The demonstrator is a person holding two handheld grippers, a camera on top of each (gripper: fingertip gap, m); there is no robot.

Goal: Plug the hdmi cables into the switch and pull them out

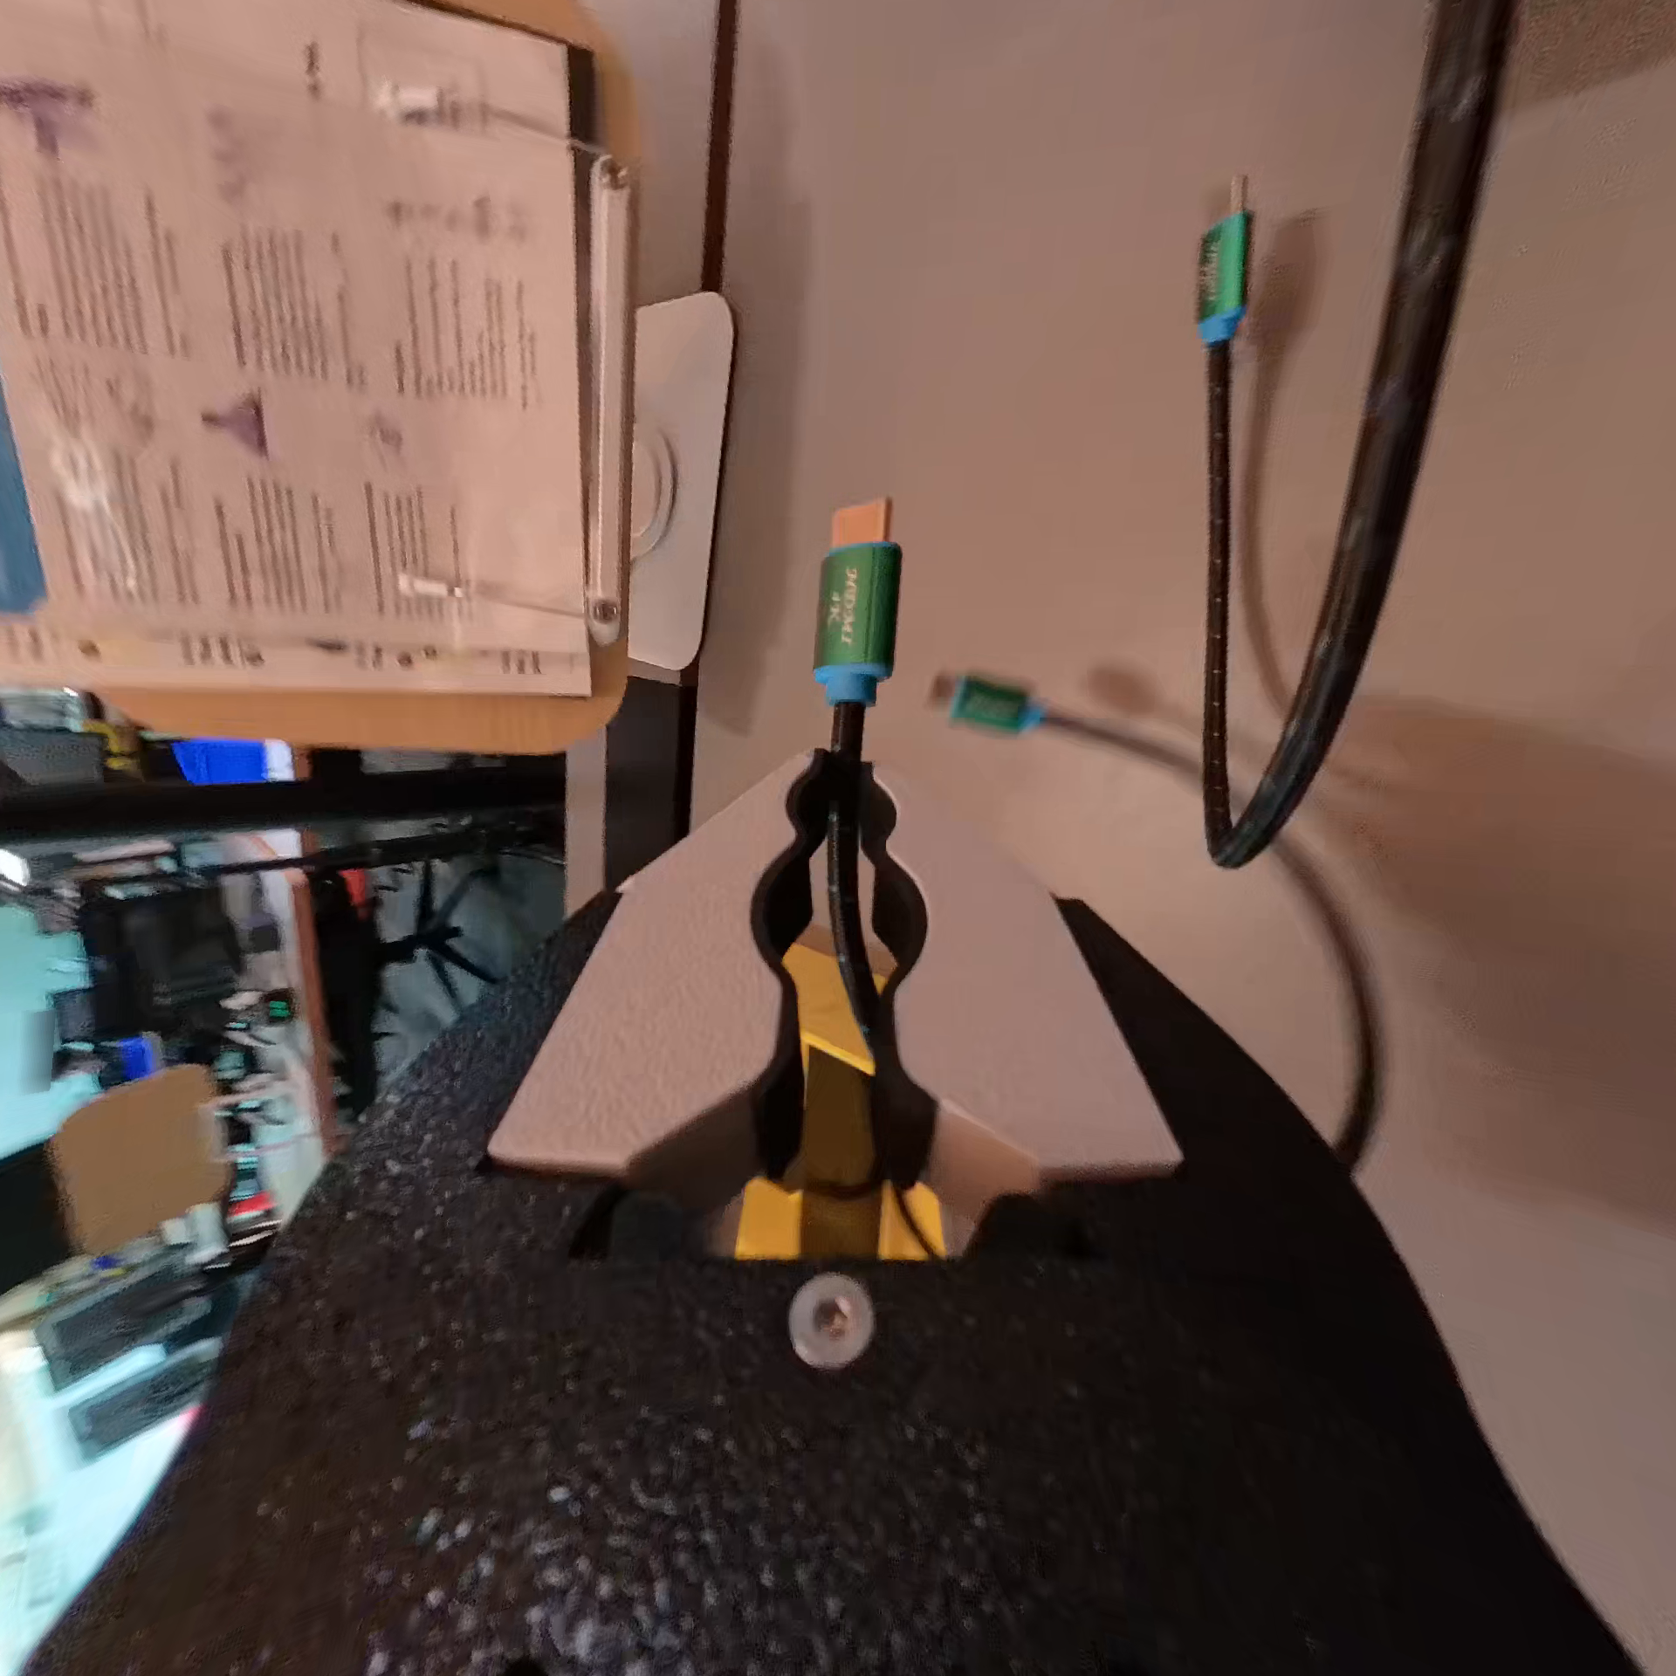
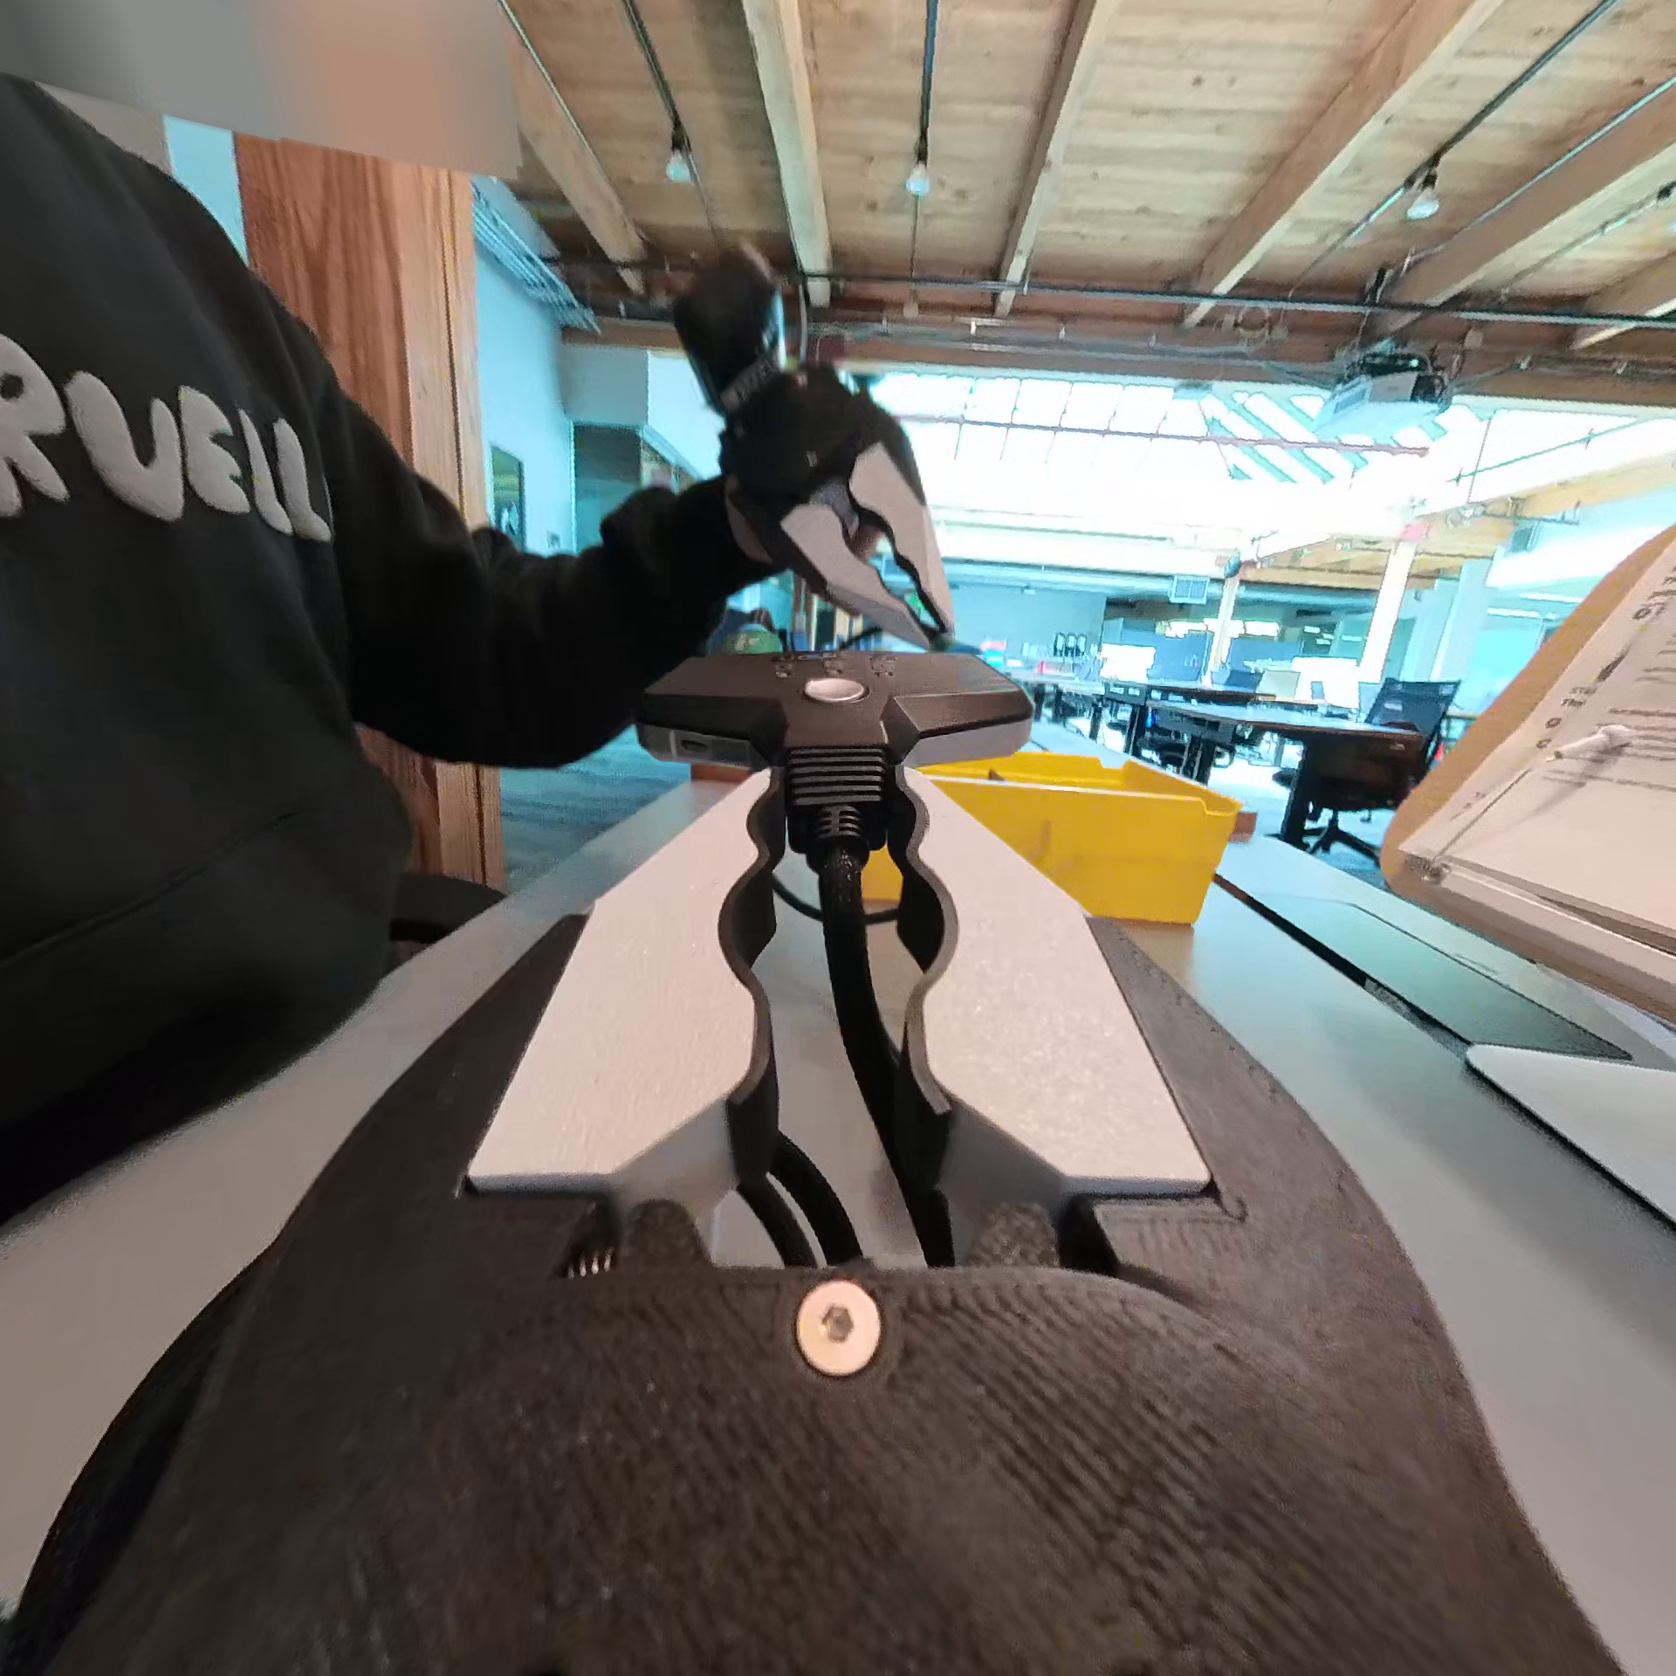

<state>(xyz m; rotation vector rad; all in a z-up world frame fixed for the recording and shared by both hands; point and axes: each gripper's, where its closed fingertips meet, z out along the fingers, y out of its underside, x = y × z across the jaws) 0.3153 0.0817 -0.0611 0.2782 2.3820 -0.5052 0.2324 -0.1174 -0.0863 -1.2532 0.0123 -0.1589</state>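
My left gripper (image 1: pixel 840 773) is shut on a braided black HDMI cable just behind its green plug (image 1: pixel 857 615). The plug has a blue collar and its gold tip points away, free in the air. Two more green plugs (image 1: pixel 1224 272) (image 1: pixel 993 703) lie on the table with their cables. My right gripper (image 2: pixel 834 787) is shut on the ribbed cable boot of the black switch (image 2: pixel 839 698) and holds it level above the table. In the right wrist view the left gripper (image 2: pixel 934 633) hovers just behind the switch's far edge; its plug is barely visible there.
A thick black cable (image 1: pixel 1415 453) loops over the table (image 1: pixel 998 363). A sign stand with a printed sheet (image 1: pixel 299 345) stands beside a white pad (image 1: pixel 676 481). A yellow bin (image 2: pixel 1079 834) sits behind the switch. A person's dark sleeve (image 2: pixel 508 626) reaches across at left.
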